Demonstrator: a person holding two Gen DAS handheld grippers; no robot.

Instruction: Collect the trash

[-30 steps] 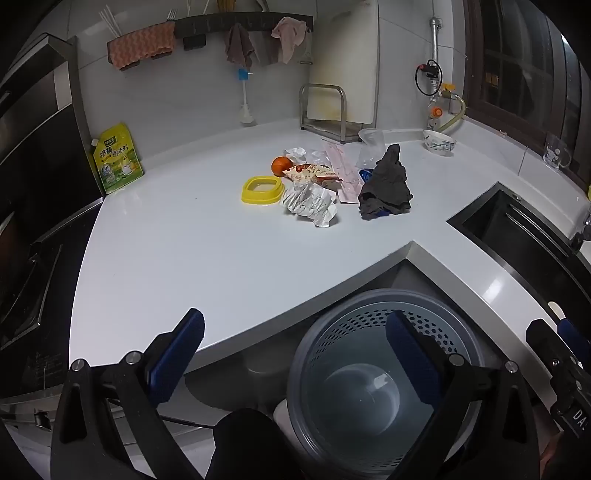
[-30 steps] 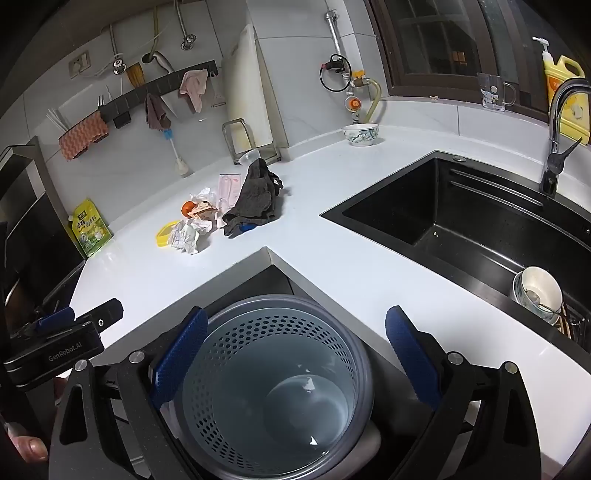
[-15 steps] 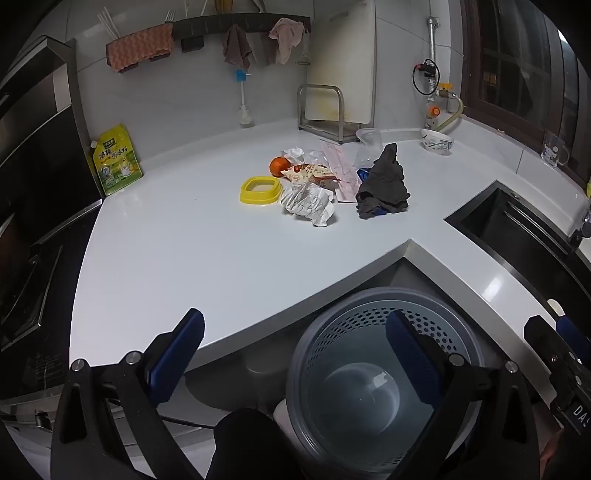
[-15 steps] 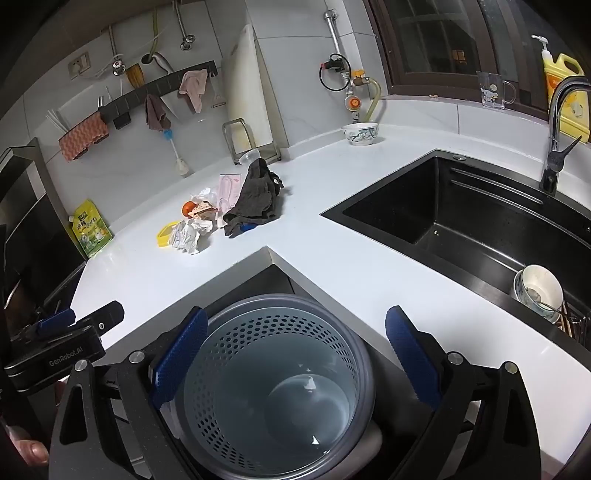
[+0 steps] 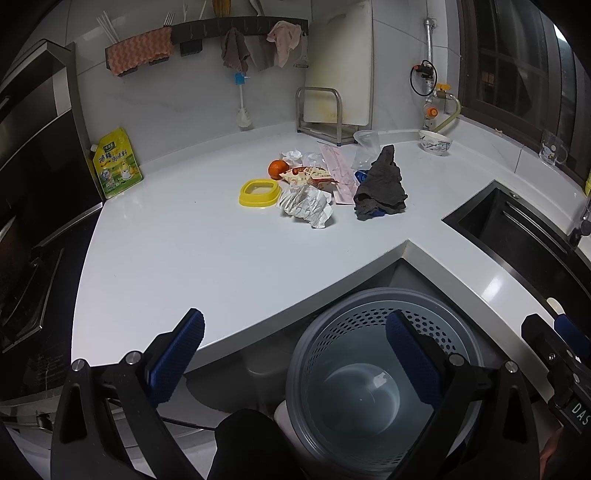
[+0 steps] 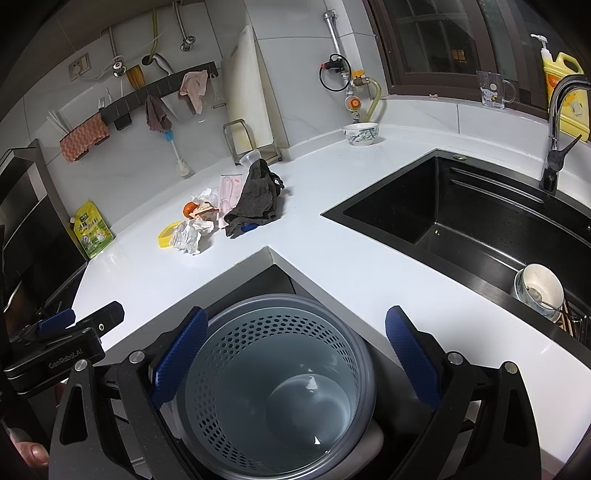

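Trash heap: crumpled paper (image 5: pixel 304 208), wrappers (image 5: pixel 308 176), dark rag (image 5: pixel 382 186), clustered mid-bench (image 5: pixel 184 243), well apart from both tools; perforated bin (image 6: pixel 273 384) below the bench corner, mouth up to receive; left tool (image 5: pixel 295 360) released, empty; right tool (image 6: pixel 293 358) likewise, poised above the bin.

An L-shaped white counter (image 5: pixel 207 258) is seen wrapping around an inner corner. The walls (image 6: pixel 303 74) are faced with pale tiles, and a dark rail (image 5: pixel 236 27) hung with cloths is fixed along one of them. A black sink (image 6: pixel 461 214) is set into the counter below a chrome tap (image 6: pixel 557 122). A dark-framed window (image 6: pixel 436 40) is shown black, and the room is lit artificially.
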